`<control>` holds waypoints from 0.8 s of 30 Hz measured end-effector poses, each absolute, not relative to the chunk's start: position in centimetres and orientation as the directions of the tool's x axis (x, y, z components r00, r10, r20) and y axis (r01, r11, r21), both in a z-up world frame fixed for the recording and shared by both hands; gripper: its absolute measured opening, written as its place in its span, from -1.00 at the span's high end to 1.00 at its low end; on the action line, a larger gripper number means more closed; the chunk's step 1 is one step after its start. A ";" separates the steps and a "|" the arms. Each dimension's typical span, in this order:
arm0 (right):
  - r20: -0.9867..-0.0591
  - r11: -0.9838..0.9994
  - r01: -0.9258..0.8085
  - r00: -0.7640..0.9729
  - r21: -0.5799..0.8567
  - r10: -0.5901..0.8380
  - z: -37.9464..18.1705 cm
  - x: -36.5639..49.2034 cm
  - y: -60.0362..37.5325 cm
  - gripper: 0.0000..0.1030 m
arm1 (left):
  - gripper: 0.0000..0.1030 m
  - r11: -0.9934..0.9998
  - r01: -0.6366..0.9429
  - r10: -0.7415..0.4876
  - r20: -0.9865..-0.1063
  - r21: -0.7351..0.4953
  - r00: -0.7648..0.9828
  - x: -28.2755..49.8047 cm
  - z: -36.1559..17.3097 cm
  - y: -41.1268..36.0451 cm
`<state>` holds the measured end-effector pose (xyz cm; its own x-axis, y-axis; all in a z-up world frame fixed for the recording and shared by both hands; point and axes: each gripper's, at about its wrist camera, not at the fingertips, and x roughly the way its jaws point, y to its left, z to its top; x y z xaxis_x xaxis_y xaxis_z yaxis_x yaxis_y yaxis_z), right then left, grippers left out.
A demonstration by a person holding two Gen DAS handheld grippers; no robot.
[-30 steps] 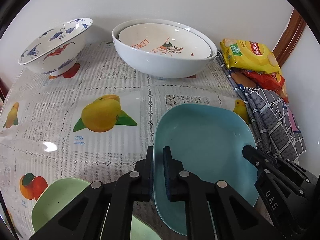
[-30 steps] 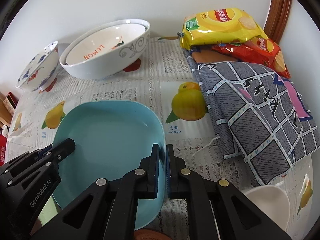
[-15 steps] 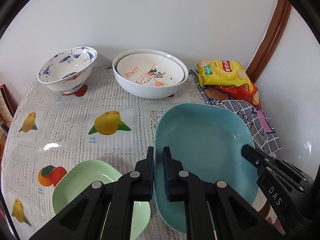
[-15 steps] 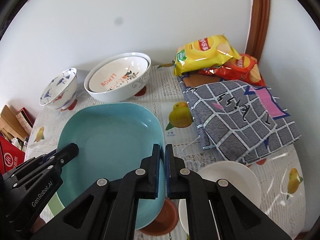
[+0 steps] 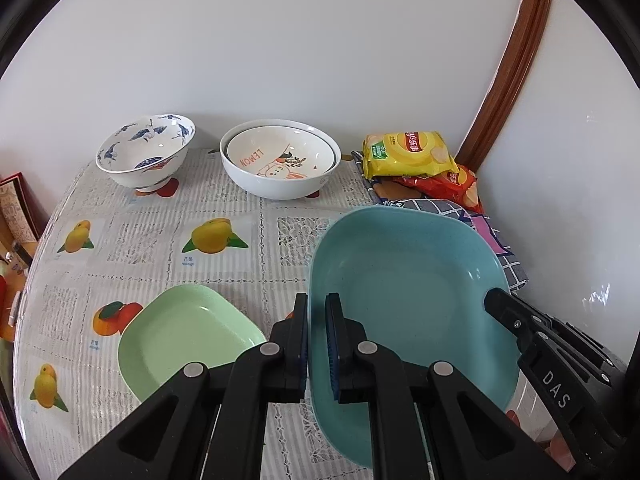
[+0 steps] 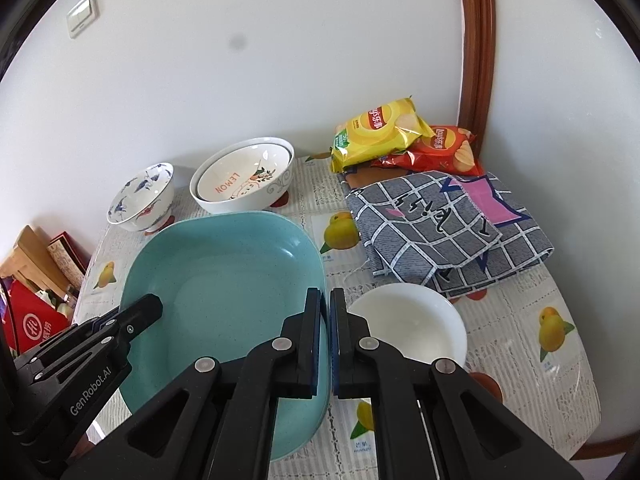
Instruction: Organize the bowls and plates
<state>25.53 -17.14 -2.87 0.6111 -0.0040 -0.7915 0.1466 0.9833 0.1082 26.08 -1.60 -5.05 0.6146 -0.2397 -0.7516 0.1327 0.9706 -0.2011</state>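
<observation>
Both grippers hold a large light-blue plate [image 5: 404,304] [image 6: 224,292] above the table. My left gripper [image 5: 317,336] is shut on its left rim; my right gripper [image 6: 325,332] is shut on its right rim. A green plate [image 5: 184,336] lies on the table below left. A white bowl [image 6: 412,324] sits to the right of the blue plate. At the back, a "LEMON" bowl [image 5: 280,160] [image 6: 244,180] is nested in a larger white bowl, beside a blue-patterned bowl [image 5: 146,152] [image 6: 142,196].
Yellow [image 6: 376,128] and red [image 6: 444,152] chip bags and a folded checked cloth [image 6: 444,224] fill the back right corner. The fruit-print tablecloth [image 5: 152,240] covers the table. Boxes [image 6: 36,280] stand off the left edge. A wall runs behind.
Both grippers have risen and pulled back with the blue plate. The green plate and the white bowl have come into view beneath.
</observation>
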 end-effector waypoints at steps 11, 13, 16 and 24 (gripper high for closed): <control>-0.766 0.981 0.149 0.643 0.123 -0.001 -0.8 22.4 -16.6 0.91 | 0.84 0.969 0.134 -0.244 -0.728 -0.206 0.641 22.9 -3.2 -1.0; -0.763 0.981 0.150 0.647 0.124 -0.003 -0.5 22.0 -16.5 0.91 | 0.84 0.969 0.134 -0.244 -0.725 -0.207 0.644 22.5 -3.0 -0.9; -0.759 0.981 0.149 0.651 0.120 -0.006 -0.2 21.6 -16.2 0.91 | 0.84 0.969 0.131 -0.245 -0.721 -0.211 0.648 22.0 -2.7 -0.5; -0.751 0.984 0.140 0.660 0.110 -0.010 0.4 20.8 -15.2 0.90 | 0.84 0.969 0.116 -0.240 -0.717 -0.218 0.654 21.3 -2.6 0.5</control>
<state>20.75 -15.20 0.40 0.6601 -0.0098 -0.7511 0.1399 0.9840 0.1102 21.32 0.45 -2.59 0.6545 -0.2396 -0.7171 0.1159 0.9690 -0.2181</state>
